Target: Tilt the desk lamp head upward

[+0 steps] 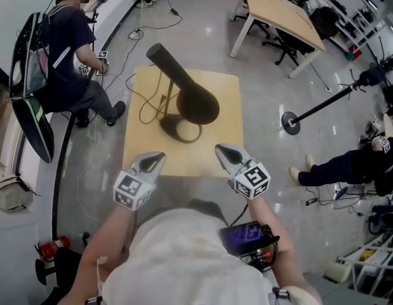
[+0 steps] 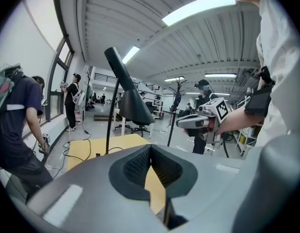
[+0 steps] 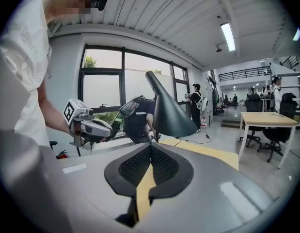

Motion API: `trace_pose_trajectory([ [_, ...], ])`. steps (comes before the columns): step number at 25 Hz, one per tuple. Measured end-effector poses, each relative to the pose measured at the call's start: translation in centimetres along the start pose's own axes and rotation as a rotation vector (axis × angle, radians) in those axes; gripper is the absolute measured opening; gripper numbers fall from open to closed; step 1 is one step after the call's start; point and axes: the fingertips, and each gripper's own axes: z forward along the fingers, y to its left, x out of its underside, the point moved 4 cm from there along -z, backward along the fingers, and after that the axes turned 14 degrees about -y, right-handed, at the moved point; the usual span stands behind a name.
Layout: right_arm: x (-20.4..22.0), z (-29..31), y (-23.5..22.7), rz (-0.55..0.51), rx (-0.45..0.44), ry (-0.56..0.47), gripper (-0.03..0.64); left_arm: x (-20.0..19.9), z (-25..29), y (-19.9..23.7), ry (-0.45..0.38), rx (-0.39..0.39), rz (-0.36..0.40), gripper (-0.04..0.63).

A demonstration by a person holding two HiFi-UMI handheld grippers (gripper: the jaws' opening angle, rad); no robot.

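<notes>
A black desk lamp stands on a small wooden table [image 1: 228, 94]. Its cone-shaped head [image 1: 196, 97] hangs low over the ring base [image 1: 180, 129], with the neck end pointing up to the far left. My left gripper [image 1: 152, 162] and right gripper [image 1: 226, 152] hover side by side above the table's near edge, short of the lamp, both shut and holding nothing. In the left gripper view the lamp head [image 2: 133, 106] rises beyond my shut jaws, and the right gripper [image 2: 193, 122] shows alongside. The right gripper view shows the lamp head [image 3: 171, 110] and the left gripper [image 3: 94, 127].
The lamp's black cable [image 1: 145, 100] loops over the table's left part and down to the floor. A person with a backpack [image 1: 72, 49] bends at the left wall. A bigger desk [image 1: 282, 11], a floor stand [image 1: 323, 107] and a seated person's legs [image 1: 339, 167] are at the right.
</notes>
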Motion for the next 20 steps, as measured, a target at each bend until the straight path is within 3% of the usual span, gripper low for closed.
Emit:
trace_pose_trajectory([
  [4, -0.7, 1.2, -2.3, -0.018, -0.057, 0.002, 0.014, -2.1, 1.2, 2.3, -0.008, -0.048, 0.044, 0.002],
  [7, -1.5, 1.9, -4.1, -0.028, -0.1, 0.0, 0.014, -4.7, 2.6, 3.6, -0.02, -0.061, 0.123, 0.002],
  [13, -3.2, 2.8, -6.8, -0.067, -0.179, -0.024, 0.014, -13.5, 5.2, 4.7, -0.131, -0.041, 0.202, 0.034],
  [18, -5.2, 3.9, -8.6, -0.101, -0.241, -0.062, 0.014, -21.5, 7.4, 4.6, -0.12, 0.041, 0.433, 0.064],
  [20, -5.8, 4.2, -8.7, -0.107, -0.262, -0.071, 0.014, -23.9, 7.8, 4.8, -0.097, 0.096, 0.484, 0.087],
])
